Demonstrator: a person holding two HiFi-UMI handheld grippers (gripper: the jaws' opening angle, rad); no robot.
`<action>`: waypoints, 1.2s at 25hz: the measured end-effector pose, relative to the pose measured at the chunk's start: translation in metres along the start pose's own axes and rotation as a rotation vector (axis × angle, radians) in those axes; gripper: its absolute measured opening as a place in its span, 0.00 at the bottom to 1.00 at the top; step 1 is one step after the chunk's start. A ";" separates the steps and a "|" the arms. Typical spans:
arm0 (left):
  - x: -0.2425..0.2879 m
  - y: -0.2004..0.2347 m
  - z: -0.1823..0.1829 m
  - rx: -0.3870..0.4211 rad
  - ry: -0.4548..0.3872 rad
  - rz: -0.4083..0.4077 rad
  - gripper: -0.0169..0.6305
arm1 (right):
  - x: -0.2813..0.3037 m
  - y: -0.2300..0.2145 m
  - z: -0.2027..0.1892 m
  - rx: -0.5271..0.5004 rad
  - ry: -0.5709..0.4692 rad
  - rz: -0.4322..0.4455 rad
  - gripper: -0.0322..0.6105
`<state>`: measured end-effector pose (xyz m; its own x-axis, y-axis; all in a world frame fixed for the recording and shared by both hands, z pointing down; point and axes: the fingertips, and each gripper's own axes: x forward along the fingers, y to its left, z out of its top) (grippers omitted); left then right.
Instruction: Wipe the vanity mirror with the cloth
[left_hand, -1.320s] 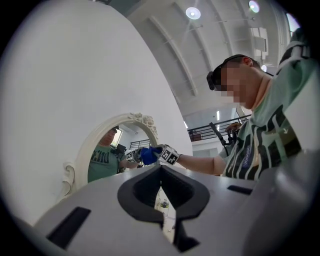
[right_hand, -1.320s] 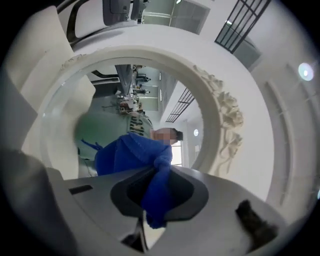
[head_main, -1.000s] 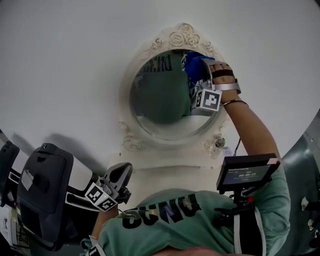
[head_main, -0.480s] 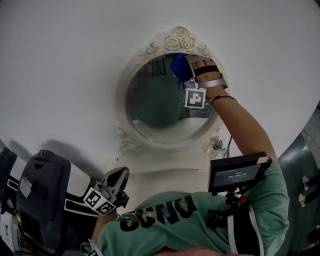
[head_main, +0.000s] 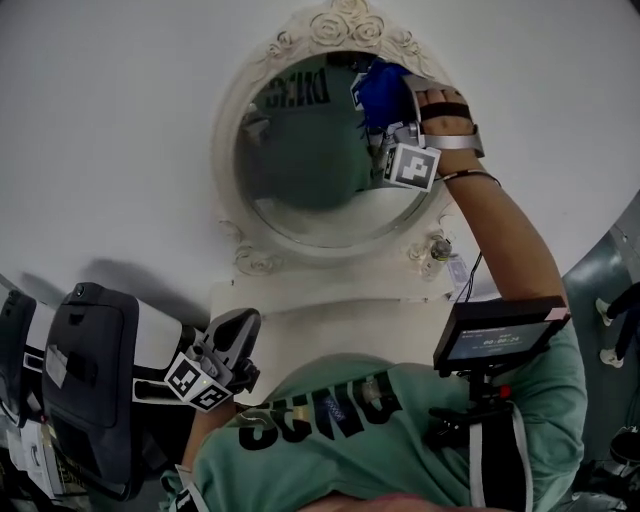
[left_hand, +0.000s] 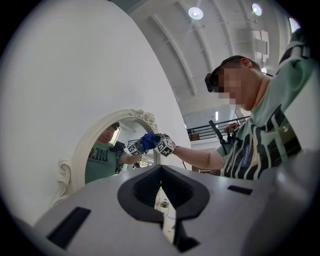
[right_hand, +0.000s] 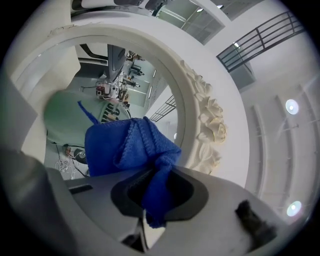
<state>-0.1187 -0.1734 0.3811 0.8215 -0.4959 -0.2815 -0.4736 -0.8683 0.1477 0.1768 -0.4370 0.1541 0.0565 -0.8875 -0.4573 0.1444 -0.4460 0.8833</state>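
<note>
White wall (head_main: 110, 130) behind. My right gripper (right_hand: 152, 194) grips the cloth (right_hand: 125, 145), with the mirror (head_main: 300, 160) just beyond the jaws. My left gripper (left_hand: 161, 172) is closed on nothing.

The head view looks steeply down at the mirror (head_main: 300, 170) on the wall (head_main: 110, 110). The right gripper view faces it from close by; the left gripper view looks up from lower, farther off — all share the mirror.
</note>
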 end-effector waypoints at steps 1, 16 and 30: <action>0.003 0.001 -0.001 -0.006 0.005 0.001 0.04 | -0.003 0.003 -0.006 -0.004 0.008 0.006 0.13; 0.020 0.008 -0.051 -0.151 0.127 0.003 0.04 | -0.089 0.197 -0.079 0.036 0.166 0.334 0.13; -0.029 0.025 -0.145 -0.373 0.218 0.098 0.04 | -0.215 0.410 0.028 0.075 0.133 0.778 0.13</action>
<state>-0.1081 -0.1829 0.5306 0.8454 -0.5319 -0.0487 -0.4378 -0.7422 0.5074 0.1962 -0.4319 0.6175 0.2321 -0.9285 0.2899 -0.0517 0.2858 0.9569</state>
